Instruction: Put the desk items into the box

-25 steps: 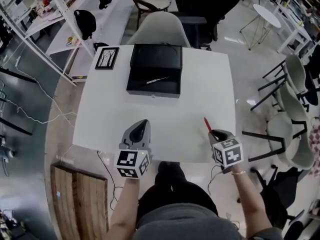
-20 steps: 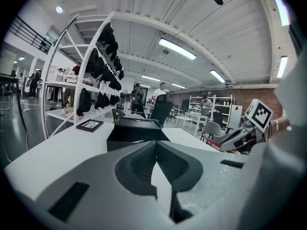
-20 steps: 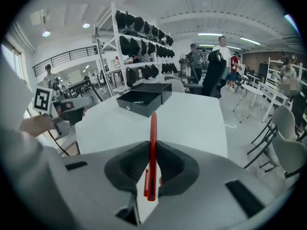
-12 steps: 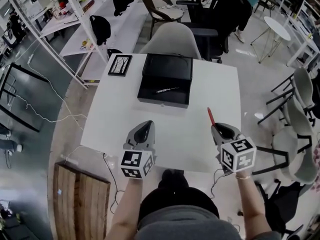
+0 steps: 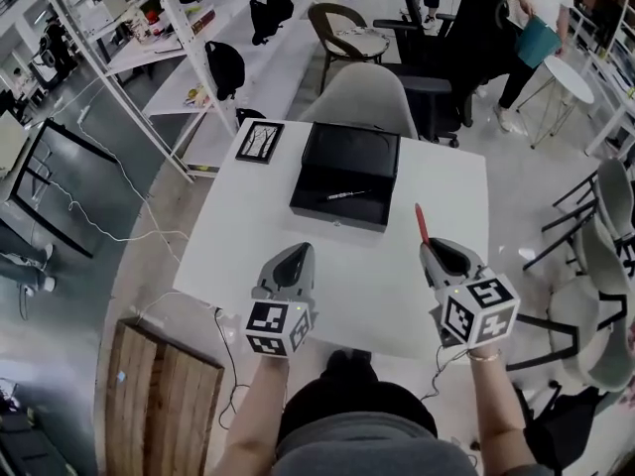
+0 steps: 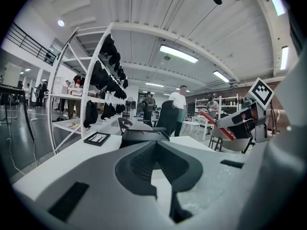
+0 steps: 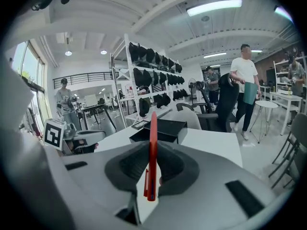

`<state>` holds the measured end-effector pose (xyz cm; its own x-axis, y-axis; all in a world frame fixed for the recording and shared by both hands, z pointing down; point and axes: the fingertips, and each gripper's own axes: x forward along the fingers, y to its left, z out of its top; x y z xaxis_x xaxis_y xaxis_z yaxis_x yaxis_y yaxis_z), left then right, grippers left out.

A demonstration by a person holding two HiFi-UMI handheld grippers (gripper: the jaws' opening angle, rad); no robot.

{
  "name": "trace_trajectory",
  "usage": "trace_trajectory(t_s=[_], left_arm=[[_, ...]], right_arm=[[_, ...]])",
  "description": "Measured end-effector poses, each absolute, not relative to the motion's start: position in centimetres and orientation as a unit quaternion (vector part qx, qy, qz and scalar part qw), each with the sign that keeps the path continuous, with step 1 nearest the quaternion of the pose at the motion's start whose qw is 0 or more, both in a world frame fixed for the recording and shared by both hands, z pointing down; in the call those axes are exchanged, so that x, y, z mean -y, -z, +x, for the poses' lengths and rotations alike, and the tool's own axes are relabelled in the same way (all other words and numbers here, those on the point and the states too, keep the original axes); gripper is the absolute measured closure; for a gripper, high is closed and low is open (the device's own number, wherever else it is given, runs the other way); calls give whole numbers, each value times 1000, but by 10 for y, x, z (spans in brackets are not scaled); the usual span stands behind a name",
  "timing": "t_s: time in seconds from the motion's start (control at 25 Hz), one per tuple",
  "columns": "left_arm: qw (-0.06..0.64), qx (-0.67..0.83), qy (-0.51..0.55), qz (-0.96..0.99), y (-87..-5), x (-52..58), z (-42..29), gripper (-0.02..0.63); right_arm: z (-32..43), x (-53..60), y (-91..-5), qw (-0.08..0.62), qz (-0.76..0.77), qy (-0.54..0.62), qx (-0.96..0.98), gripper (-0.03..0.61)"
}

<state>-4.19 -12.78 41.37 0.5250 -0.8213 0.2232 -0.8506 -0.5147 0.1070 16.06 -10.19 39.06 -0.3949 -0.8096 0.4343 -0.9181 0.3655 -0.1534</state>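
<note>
An open black box point(image 5: 332, 215) stands at the far side of the white table point(image 5: 248, 236), and a silver pen point(image 5: 345, 195) lies inside it. My right gripper point(image 5: 434, 249) is shut on a red pen point(image 5: 421, 223) that points up and forward, held above the table to the right of the box's front. In the right gripper view the red pen point(image 7: 153, 152) stands upright between the jaws of the right gripper point(image 7: 152, 150), with the box point(image 7: 163, 127) ahead. My left gripper point(image 5: 294, 253) hovers in front of the box with nothing in it. Seen in its own view, the left gripper point(image 6: 154, 145) has its jaws together.
A black picture frame point(image 5: 259, 141) lies at the table's far left corner. A grey chair point(image 5: 362, 102) stands behind the table, more chairs point(image 5: 595, 256) to the right. White shelving point(image 5: 149, 48) runs along the left. A person point(image 5: 526, 8) stands at the far right. A wooden board point(image 5: 164, 395) is on the floor.
Both grippers have moved forward toward the box, and the right one still holds the red pen. The head view has shifted, so the table sits lower and further right.
</note>
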Motion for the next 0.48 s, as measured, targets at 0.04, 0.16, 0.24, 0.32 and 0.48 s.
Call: trace_trajectory(t_s=[0.04, 0.16, 0.24, 0.32, 0.48], left_arm=[[100, 484, -72, 866, -412, 128, -42, 609], [94, 492, -70, 863, -408, 130, -44, 609], [94, 499, -65, 859, -405, 131, -47, 608], [95, 506, -60, 855, -403, 131, -49, 607], [90, 517, -58, 849, -399, 132, -52, 609]], right_arm=[[159, 104, -386, 139, 529, -186, 816, 526], [157, 113, -374, 129, 527, -170, 823, 526], [156, 121, -366, 124, 529, -156, 825, 526], [154, 127, -360, 119, 528, -147, 828, 526], [150, 135, -351, 103, 521, -142, 835, 526]])
